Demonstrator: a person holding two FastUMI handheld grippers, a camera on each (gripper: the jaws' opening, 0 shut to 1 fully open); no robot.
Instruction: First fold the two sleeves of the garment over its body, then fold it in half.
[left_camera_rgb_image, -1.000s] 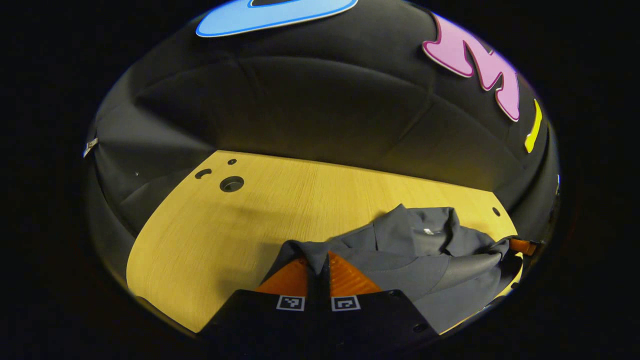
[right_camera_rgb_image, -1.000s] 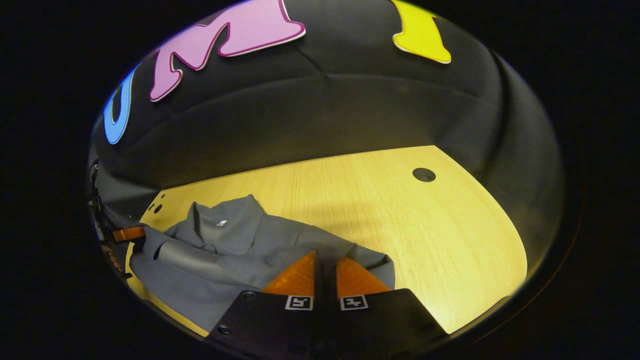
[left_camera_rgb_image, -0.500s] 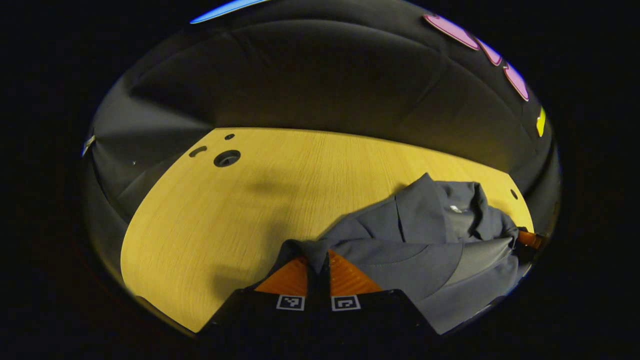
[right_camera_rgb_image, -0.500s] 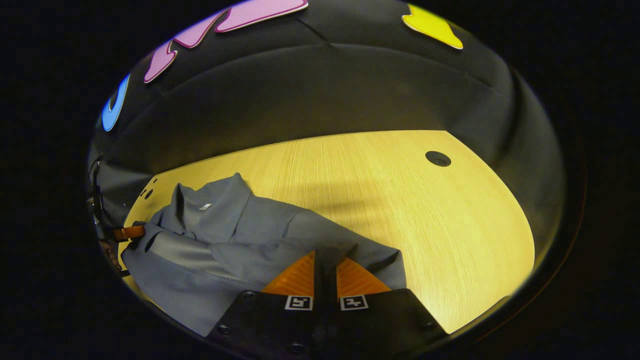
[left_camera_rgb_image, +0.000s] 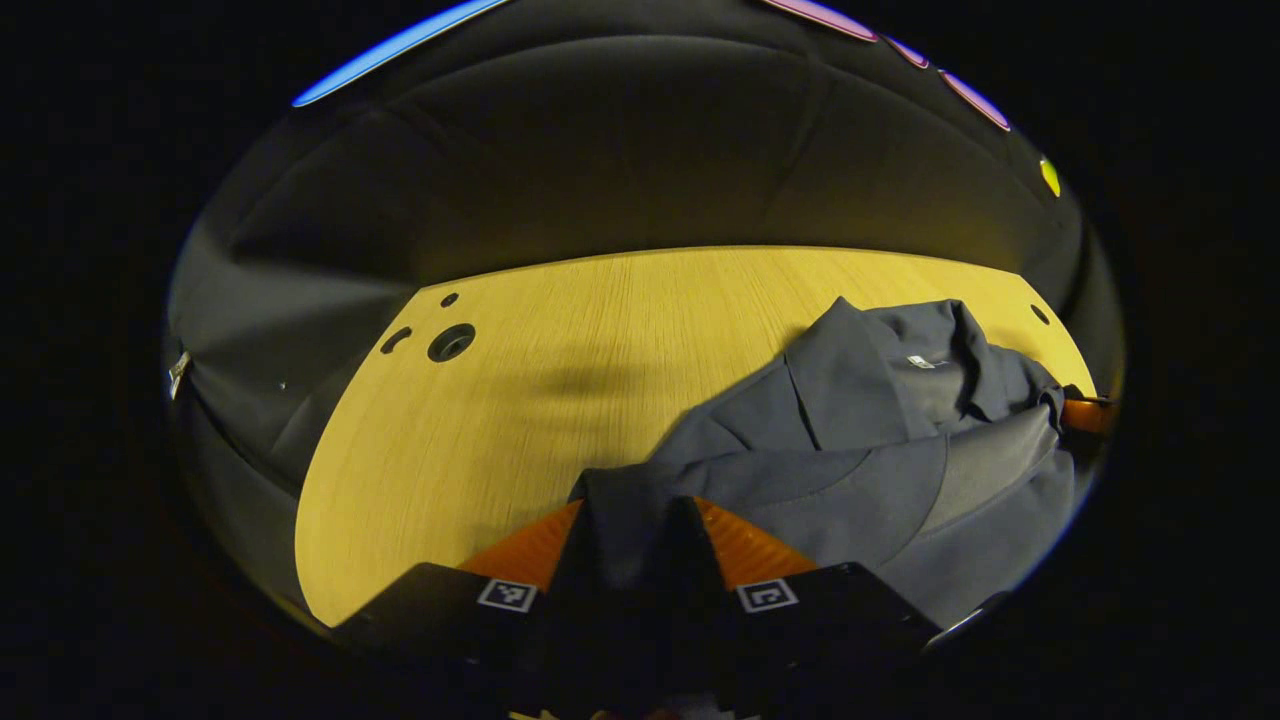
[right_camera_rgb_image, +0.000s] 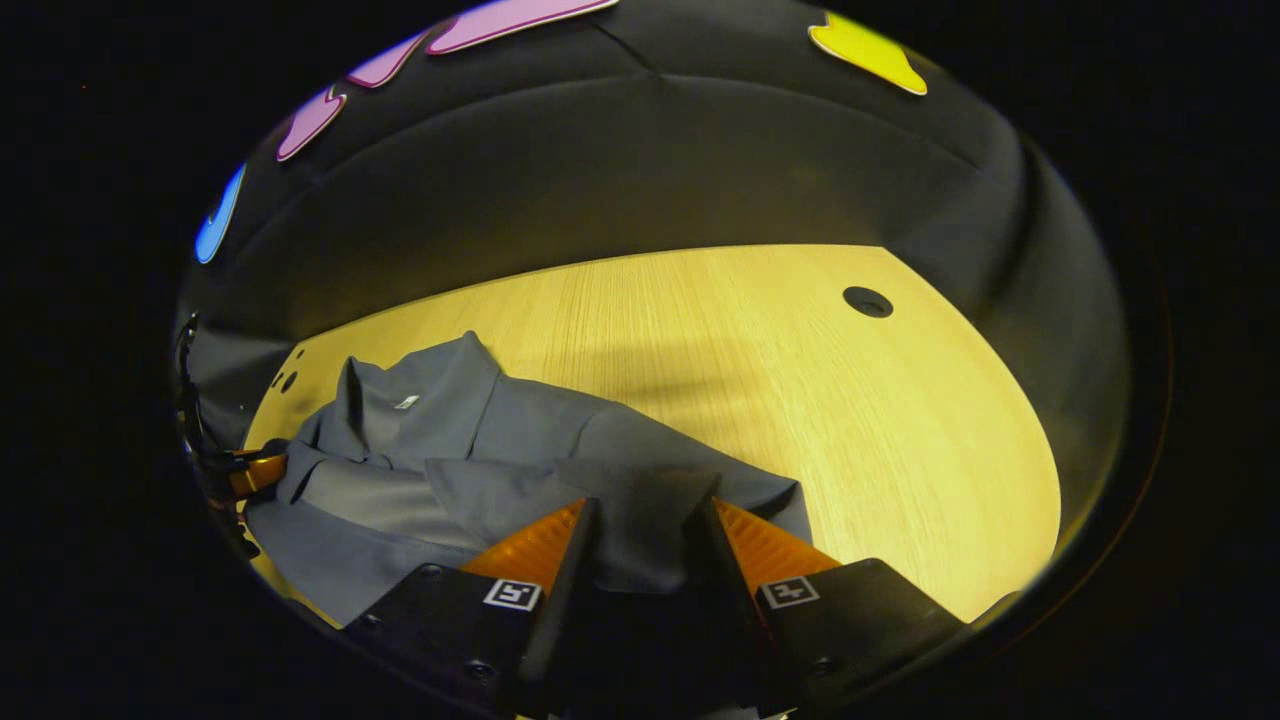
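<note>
Half-fold looks laid down, both the left gripper (left_camera_rgb_image: 628, 520) and right gripper (right_camera_rgb_image: 642, 520) are spread wide over the grey garment (left_camera_rgb_image: 860, 450), so probably only backing off is needed.

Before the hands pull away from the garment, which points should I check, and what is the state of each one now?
1. Left gripper fingers apart, cloth not pinched: ok.
2. Right gripper fingers apart, cloth not pinched: ok.
3. Garment lies wholly on the table: cannot tell, its near edge is hidden behind the grippers.
4. Fold finished, lower part laid over the body: ok, layers lie stacked below the collar.
5. Cloth free of the fingers: cannot tell, fabric sits between the fingers of both grippers.
6. Fold flat and neat: not ok, the area around the collar is bunched.
</note>
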